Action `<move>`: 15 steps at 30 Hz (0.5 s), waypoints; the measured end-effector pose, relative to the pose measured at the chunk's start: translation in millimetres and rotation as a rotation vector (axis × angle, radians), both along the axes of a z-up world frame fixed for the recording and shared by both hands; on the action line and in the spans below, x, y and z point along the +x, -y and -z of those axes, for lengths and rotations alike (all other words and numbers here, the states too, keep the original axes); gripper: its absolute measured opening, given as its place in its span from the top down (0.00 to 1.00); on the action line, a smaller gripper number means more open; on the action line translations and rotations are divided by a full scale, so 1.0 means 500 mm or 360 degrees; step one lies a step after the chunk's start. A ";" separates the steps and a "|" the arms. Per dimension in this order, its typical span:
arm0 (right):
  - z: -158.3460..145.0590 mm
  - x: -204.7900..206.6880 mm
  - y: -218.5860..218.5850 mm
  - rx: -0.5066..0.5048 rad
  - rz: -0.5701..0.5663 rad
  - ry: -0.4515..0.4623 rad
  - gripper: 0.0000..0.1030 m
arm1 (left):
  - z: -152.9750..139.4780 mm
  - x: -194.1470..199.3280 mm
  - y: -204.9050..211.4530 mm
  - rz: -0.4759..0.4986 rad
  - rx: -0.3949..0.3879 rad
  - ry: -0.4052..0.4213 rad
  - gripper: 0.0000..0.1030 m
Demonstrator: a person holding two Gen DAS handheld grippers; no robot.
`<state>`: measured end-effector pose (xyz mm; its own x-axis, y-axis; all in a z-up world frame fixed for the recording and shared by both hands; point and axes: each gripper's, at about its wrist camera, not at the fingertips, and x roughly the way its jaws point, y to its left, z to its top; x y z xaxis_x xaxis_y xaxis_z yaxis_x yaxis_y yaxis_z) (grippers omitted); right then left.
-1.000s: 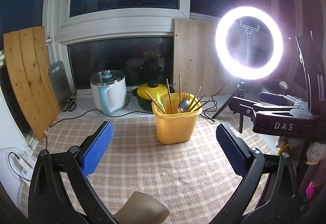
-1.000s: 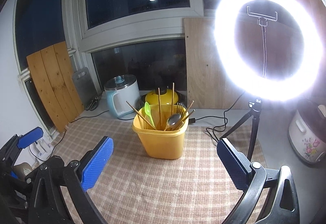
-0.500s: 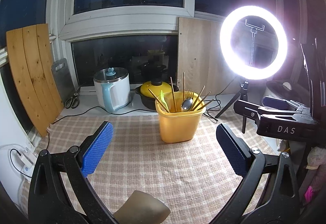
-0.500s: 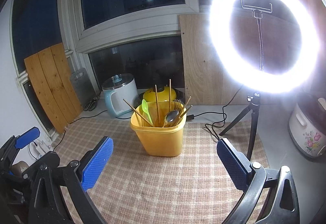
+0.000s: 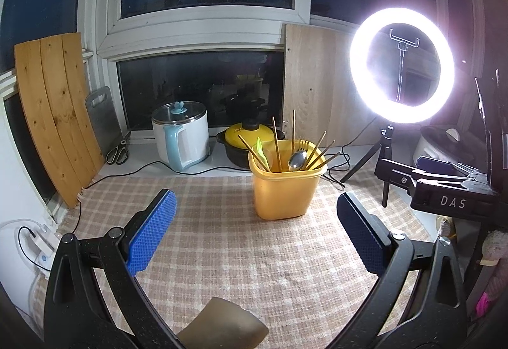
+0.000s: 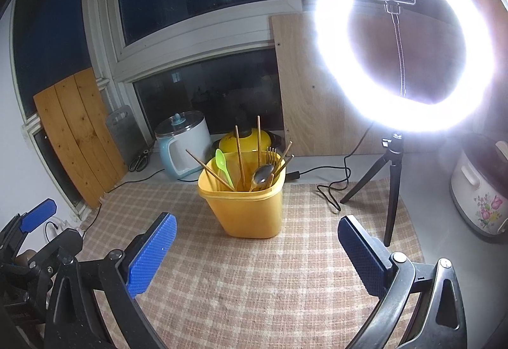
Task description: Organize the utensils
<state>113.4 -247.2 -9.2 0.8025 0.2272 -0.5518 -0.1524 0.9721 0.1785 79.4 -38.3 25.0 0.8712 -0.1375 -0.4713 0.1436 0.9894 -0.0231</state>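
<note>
1. Both claws, the left claw and the right claw, are held wide apart and hold nothing.
2. Straight ahead of each, a little beyond the fingertips, a yellow bin stands upright on the checked tabletop.
3. Chopsticks, a metal spoon, a fork and a green spoon stand inside it, long axes near vertical, fanned upward.
4. The right claw is judged slightly nearer.

A lit ring light on a black tripod stands at the right of a checked cloth. Behind the cloth, along the window ledge: a white-and-blue kettle (glass lid), a yellow-lidded black pot, scissors, a grey cutting board and a leaning wooden board. A flowered rice cooker sits far right.
</note>
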 end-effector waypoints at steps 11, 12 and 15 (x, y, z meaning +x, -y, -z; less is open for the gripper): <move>0.011 -0.002 0.009 0.0027 0.0012 -0.0030 0.00 | 0.005 0.000 -0.006 -0.0030 0.0001 -0.0028 0.00; 0.013 -0.002 0.010 0.0026 0.0013 -0.0033 0.00 | 0.006 0.000 -0.006 -0.0031 0.0005 -0.0029 0.00; 0.017 -0.004 0.012 0.0028 0.0017 -0.0041 0.00 | 0.008 -0.002 -0.007 -0.0022 0.0006 -0.0027 0.00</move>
